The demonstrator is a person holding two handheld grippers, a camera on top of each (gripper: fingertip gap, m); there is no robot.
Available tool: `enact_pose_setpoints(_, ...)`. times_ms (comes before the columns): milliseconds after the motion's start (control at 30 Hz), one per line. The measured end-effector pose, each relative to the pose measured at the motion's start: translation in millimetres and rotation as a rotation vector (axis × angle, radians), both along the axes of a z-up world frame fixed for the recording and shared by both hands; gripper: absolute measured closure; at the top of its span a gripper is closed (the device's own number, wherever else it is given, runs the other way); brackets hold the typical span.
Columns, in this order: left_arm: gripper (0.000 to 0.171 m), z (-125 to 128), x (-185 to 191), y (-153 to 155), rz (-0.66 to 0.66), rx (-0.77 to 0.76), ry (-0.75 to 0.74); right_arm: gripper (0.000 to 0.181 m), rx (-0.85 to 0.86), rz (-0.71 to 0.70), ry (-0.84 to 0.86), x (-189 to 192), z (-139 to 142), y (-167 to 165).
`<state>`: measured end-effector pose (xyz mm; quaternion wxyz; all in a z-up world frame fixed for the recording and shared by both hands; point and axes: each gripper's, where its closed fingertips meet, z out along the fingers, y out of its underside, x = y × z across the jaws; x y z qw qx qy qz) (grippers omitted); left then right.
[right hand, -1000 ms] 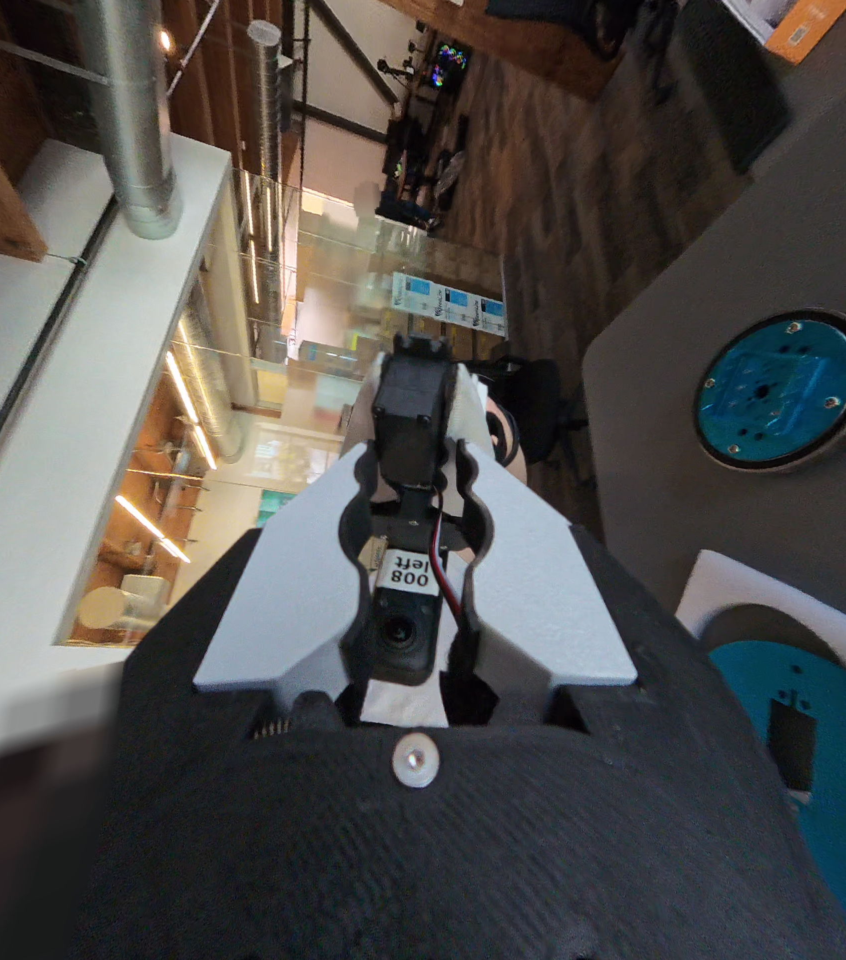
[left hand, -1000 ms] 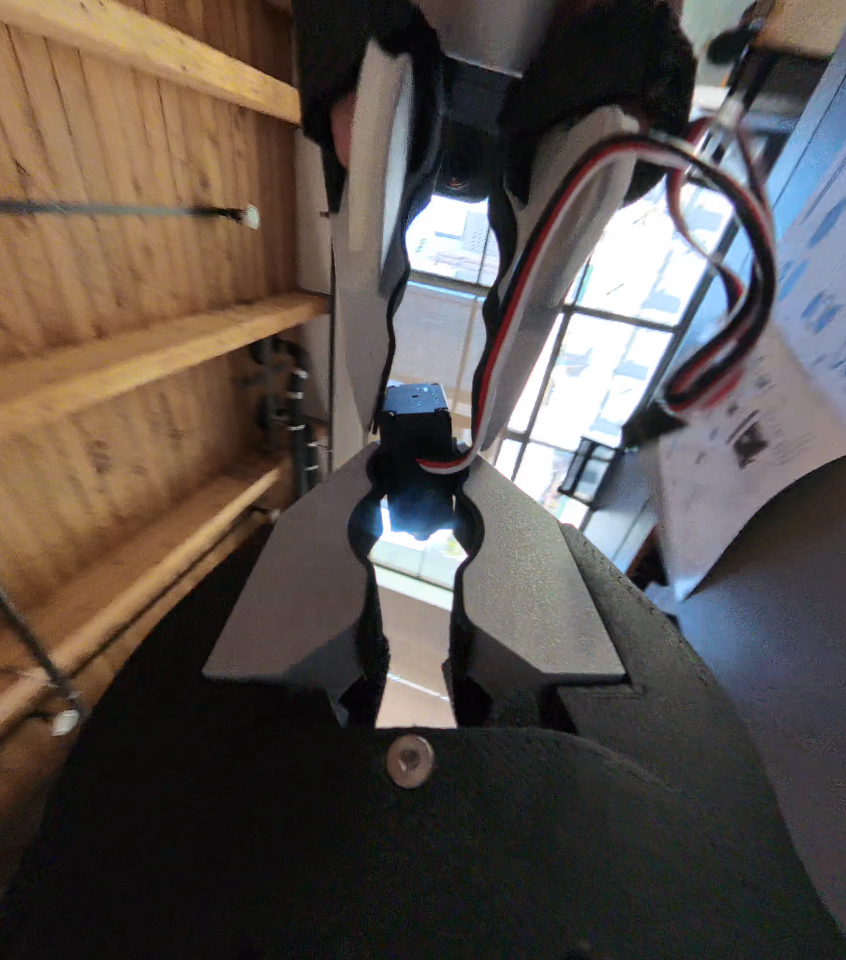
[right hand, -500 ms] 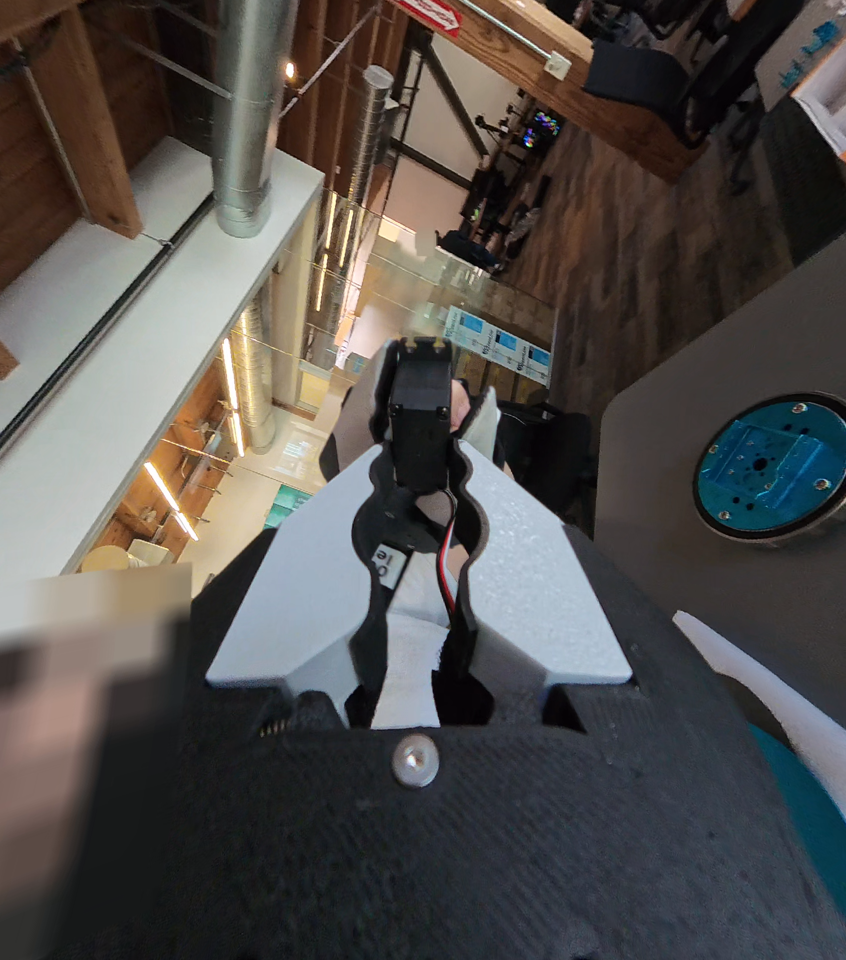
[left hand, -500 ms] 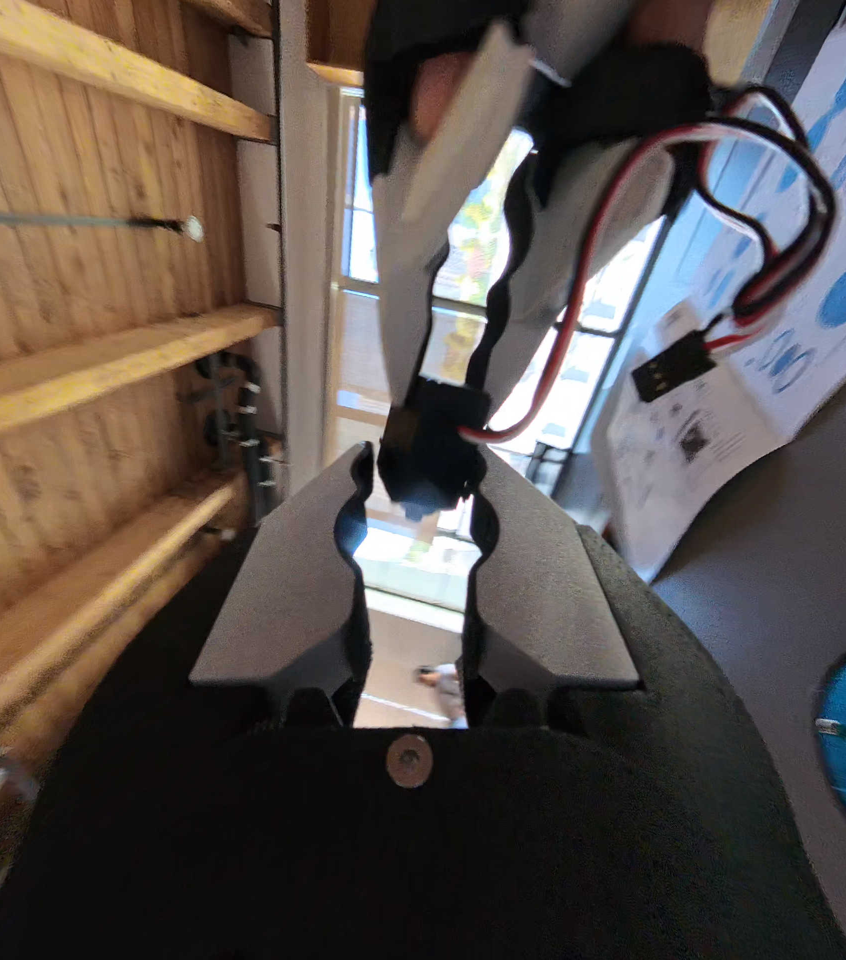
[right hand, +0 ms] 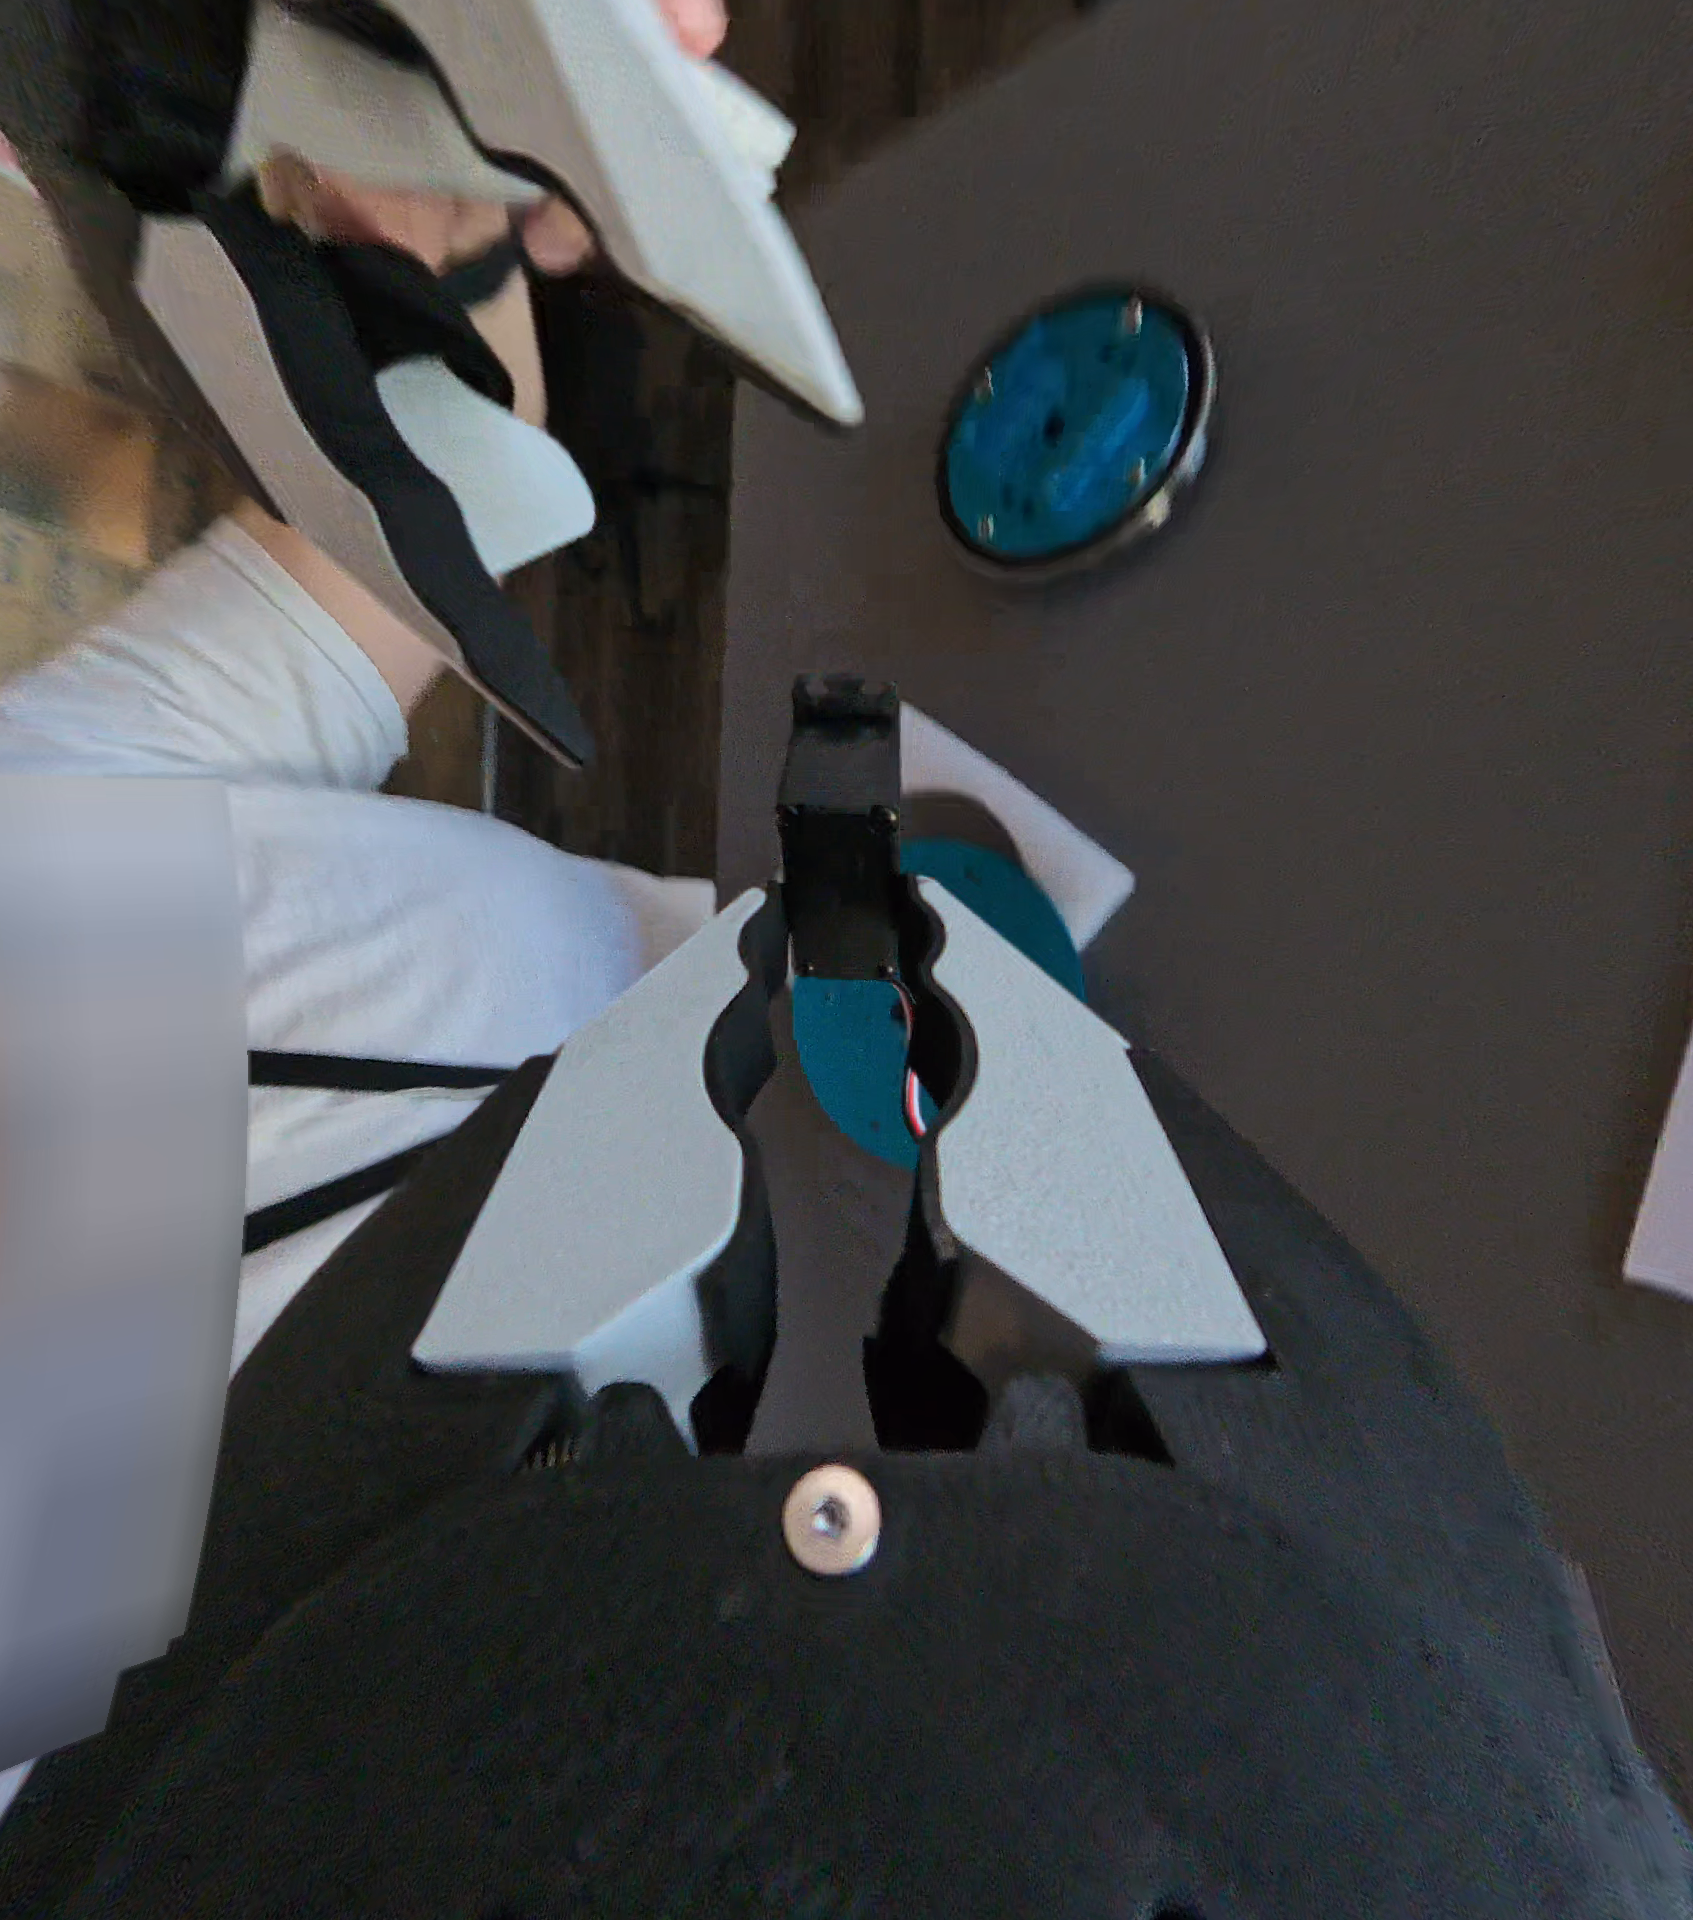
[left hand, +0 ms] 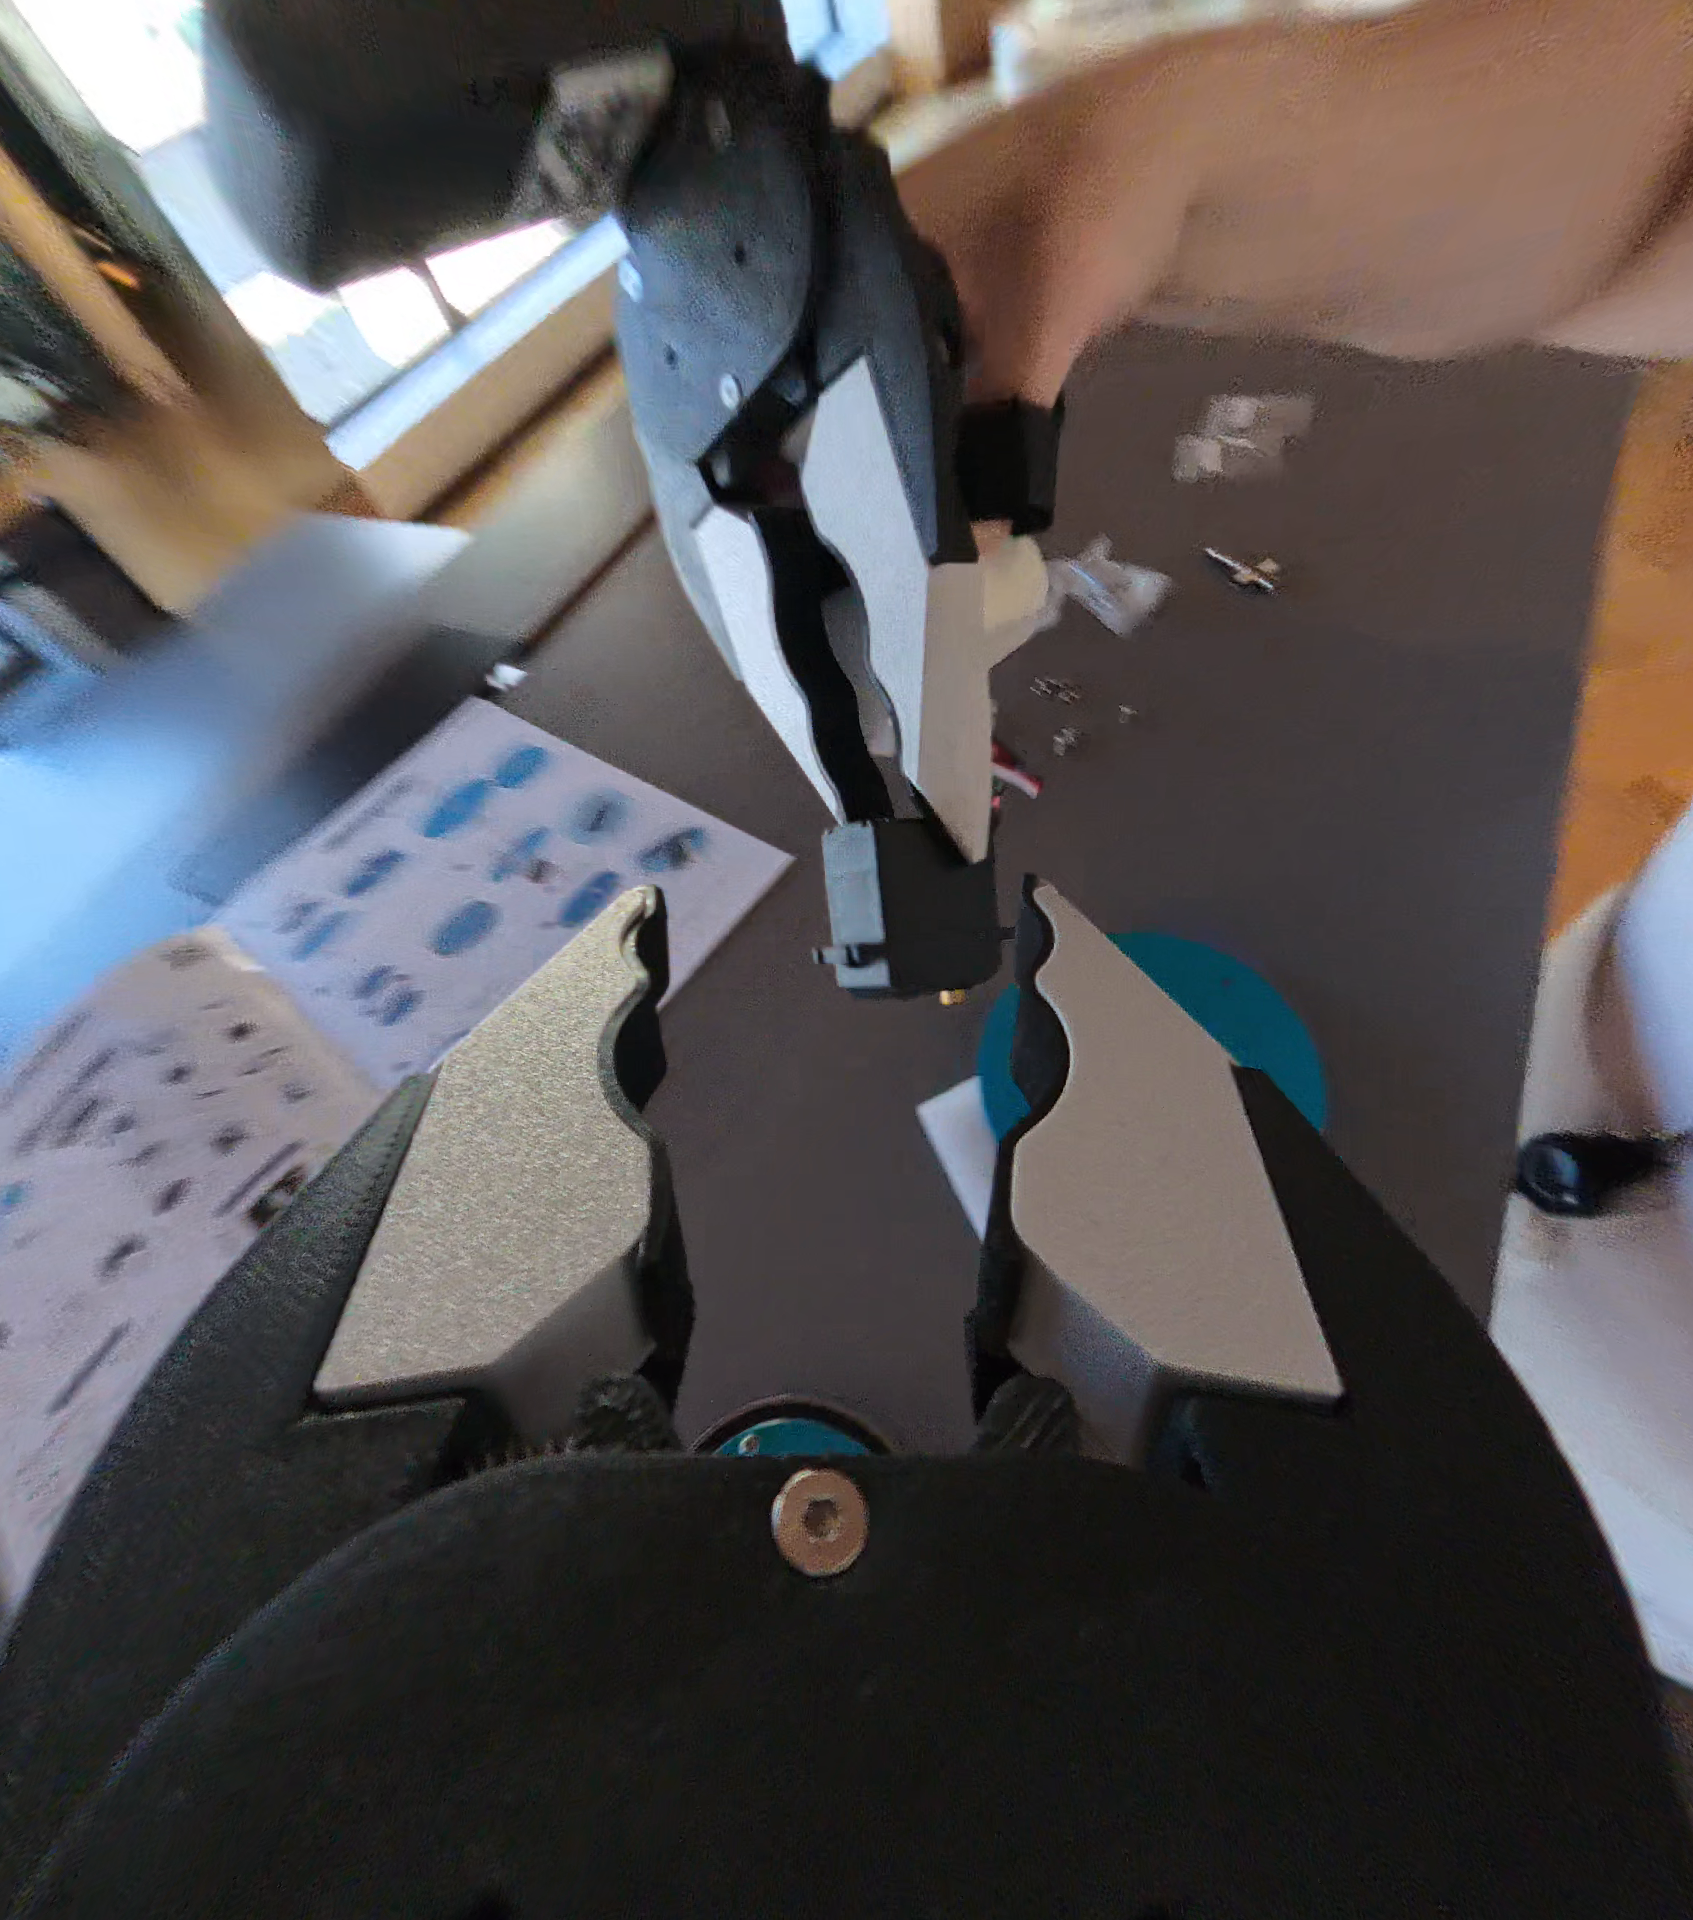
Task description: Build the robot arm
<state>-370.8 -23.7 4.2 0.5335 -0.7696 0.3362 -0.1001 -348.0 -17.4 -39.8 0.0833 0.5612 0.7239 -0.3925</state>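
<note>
Right gripper (right hand: pixel 840 914): jaws nearly closed, clamping a small black servo motor (right hand: pixel 837 831) at frame centre; red-white-black lead trails between them. Left gripper (left hand: pixel 837 914): jaws spread wide, holding nothing, the servo just beyond their tips. Below: dark tabletop (right hand: pixel 1444 727), teal disc (right hand: pixel 1076 431) upper right, printed sheets (left hand: pixel 385 935) left.

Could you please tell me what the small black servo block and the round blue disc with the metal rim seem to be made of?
Small black servo block, held in the right tool: seemingly moulded plastic, matte, with sharp seams and corner screws. Round blue disc with the metal rim on the dark grey table: the face is blue, perhaps anodised metal or plastic, too blurred to tell; its rim glints like bare metal.
</note>
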Motion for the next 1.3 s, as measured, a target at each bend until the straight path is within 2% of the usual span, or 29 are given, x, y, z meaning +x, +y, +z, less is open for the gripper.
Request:
enact_pose_setpoints(100,0.120,-25,29,10,-0.138,-0.175,-0.038,0.161,0.143,0.046,-0.081,18,-16,0)
enact_pose_setpoints(200,0.132,-51,46,14,-0.223,-0.312,-0.061,0.161,0.166,0.070,-0.132,30,-22,-4)
enact_pose_setpoints(333,0.146,-66,65,14,-0.323,-0.362,-0.125,0.162,0.180,0.059,-0.154,40,-31,0)
enact_pose_setpoints(433,0.148,-67,70,16,-0.329,-0.347,-0.213,0.161,0.157,0.047,-0.110,43,-34,3)
enact_pose_setpoints(533,0.150,-53,76,8,-0.361,-0.349,-0.441,0.160,0.060,0.089,0.044,51,-22,-7)
enact_pose_setpoints(633,0.150,-45,73,1,-0.359,-0.287,-0.543,0.141,0.000,0.098,0.138,64,-27,-14)
enact_pose_setpoints(667,0.150,-44,73,-2,-0.365,-0.283,-0.561,0.145,-0.003,0.099,0.171,66,-31,-15)
enact_pose_setpoints(733,0.150,-45,76,-7,-0.377,-0.271,-0.592,0.180,-0.020,0.075,0.246,68,-36,-15)
enact_pose_setpoints(833,0.150,-56,82,-13,-0.389,-0.259,-0.563,0.181,-0.052,0.065,0.287,74,-44,-19)
enact_pose_setpoints(933,0.151,-68,85,-17,-0.391,-0.251,-0.513,0.181,0.018,0.051,0.333,77,-50,-17)
enact_pose_setpoints(1067,0.151,-83,86,-25,-0.421,-0.311,-0.431,0.181,0.073,0.019,0.343,77,-51,-18)
enact_pose_setpoints(1300,0.150,-115,74,-34,-0.433,-0.407,-0.149,0.181,0.204,-0.007,0.292,68,-77,-23)
